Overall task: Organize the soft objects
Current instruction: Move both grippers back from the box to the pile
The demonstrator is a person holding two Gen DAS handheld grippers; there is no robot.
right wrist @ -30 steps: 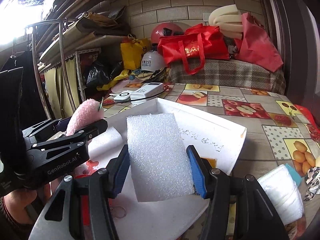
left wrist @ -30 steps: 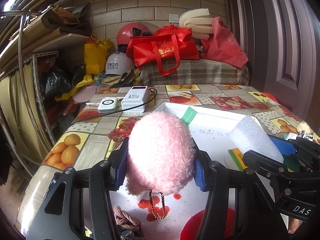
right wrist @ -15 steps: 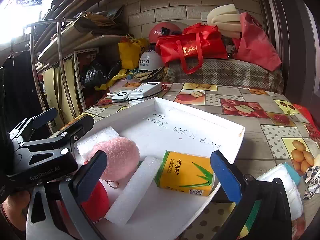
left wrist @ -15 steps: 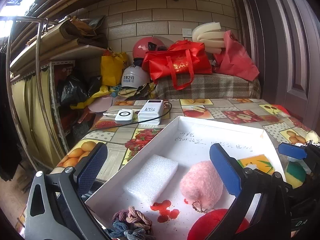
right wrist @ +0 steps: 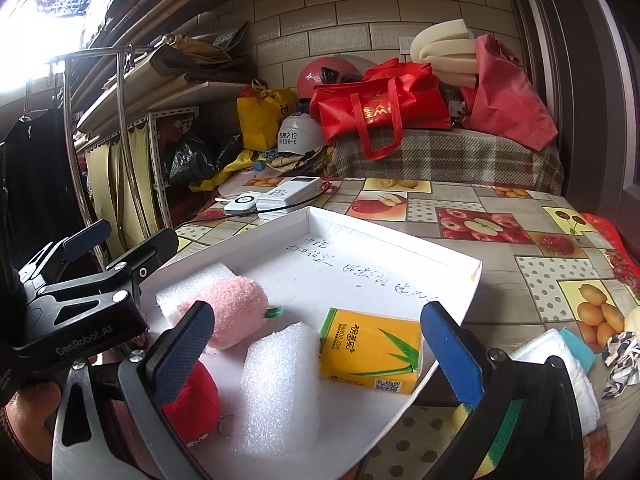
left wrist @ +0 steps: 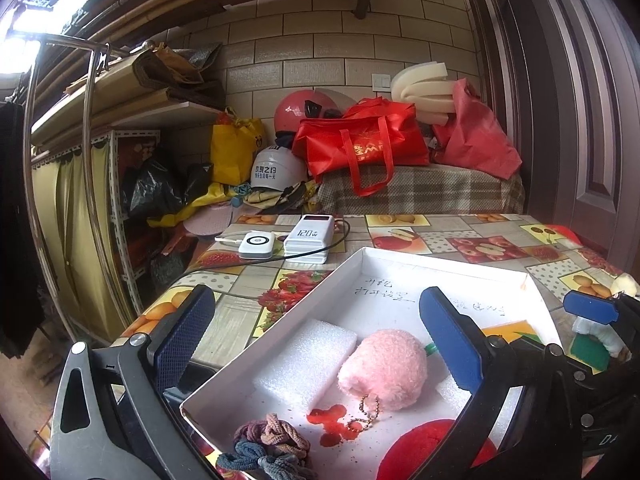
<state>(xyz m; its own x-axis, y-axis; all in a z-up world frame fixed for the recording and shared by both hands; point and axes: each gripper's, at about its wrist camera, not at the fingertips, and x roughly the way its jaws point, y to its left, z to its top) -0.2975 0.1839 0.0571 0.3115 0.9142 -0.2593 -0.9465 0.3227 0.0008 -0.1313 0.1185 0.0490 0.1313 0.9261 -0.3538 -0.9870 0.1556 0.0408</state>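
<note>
A white shallow tray (left wrist: 400, 254) lies on the fruit-print table. In it are a pink plush (left wrist: 382, 368), a white foam block (left wrist: 308, 360), a red plush (left wrist: 432, 454), a bundle of hair ties (left wrist: 272, 440) and a yellow tissue pack (left wrist: 508, 328). My left gripper (left wrist: 316, 296) stands open above the pink plush without touching it. My right gripper (right wrist: 316, 312) is open too, over a second foam block (right wrist: 280, 384) and the tissue pack (right wrist: 370, 352), holding neither. The right wrist view also shows the pink plush (right wrist: 236, 308) and the left gripper (right wrist: 128, 236).
Two white power banks (left wrist: 308, 234) with a black cable sit beyond the tray. A folded white cloth (right wrist: 560, 364) and a green sponge (left wrist: 588, 354) lie right of it. Red bags (left wrist: 360, 146), helmets and foam are piled at the back; a shelf rack stands left.
Both grippers opened. The pink plush left the left jaws and the foam block left the right jaws; both now lie in the tray. The left view tilted up slightly.
</note>
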